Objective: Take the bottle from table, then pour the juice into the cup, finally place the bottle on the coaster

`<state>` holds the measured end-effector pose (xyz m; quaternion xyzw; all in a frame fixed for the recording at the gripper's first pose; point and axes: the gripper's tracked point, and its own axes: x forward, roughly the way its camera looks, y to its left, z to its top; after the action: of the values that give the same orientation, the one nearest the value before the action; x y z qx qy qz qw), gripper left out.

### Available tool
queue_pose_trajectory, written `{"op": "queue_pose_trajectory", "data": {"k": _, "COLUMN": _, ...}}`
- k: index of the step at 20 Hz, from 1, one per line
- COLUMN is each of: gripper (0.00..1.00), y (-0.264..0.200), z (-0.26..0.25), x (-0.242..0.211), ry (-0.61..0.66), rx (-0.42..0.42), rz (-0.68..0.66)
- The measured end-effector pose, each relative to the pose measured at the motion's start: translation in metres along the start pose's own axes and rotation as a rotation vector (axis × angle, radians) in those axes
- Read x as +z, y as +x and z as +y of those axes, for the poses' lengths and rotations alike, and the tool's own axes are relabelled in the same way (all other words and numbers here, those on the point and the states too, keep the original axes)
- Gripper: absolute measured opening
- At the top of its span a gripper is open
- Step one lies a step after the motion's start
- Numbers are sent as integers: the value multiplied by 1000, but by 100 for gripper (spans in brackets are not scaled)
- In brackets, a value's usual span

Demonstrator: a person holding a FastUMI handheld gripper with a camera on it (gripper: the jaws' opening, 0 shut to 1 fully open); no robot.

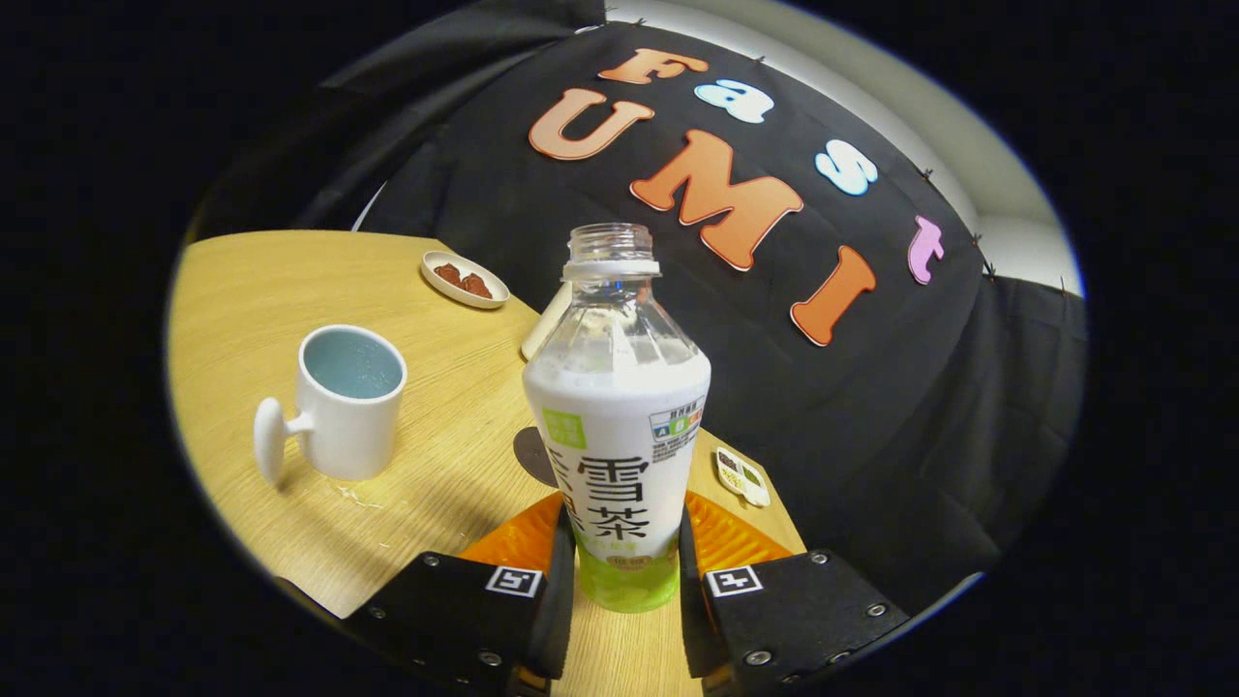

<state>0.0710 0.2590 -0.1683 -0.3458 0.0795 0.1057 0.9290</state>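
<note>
Gripper view: in the lower centre of the frame the gripper (626,581) pinches the bottle (619,426), one finger pressed against each side of its lower body. The bottle stands upright, its cap off and neck open, a white label wrapped round most of it and pale green liquid showing at the base. Behind the bottle's foot lies the orange coaster (721,537), partly hidden by the bottle and fingers; whether the bottle rests on it I cannot tell. At middle left the white cup (344,407) stands on the wooden table (242,290), handle turned left. Further back, upper centre-left, a small dish (465,279) holds brown pieces. A small packet (742,476) lies near the table's right edge
</note>
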Motion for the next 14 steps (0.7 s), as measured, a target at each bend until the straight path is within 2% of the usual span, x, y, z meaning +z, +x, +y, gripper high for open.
{"op": "queue_pose_trajectory", "data": {"k": 5, "gripper": 47, "y": -2, "z": 10, "x": 12, "ry": -201, "rx": -3, "rz": -3}}
{"op": "queue_pose_trajectory", "data": {"k": 14, "gripper": 47, "y": 6, "z": 20, "x": 36, "ry": -607, "rx": -91, "rz": -63}}
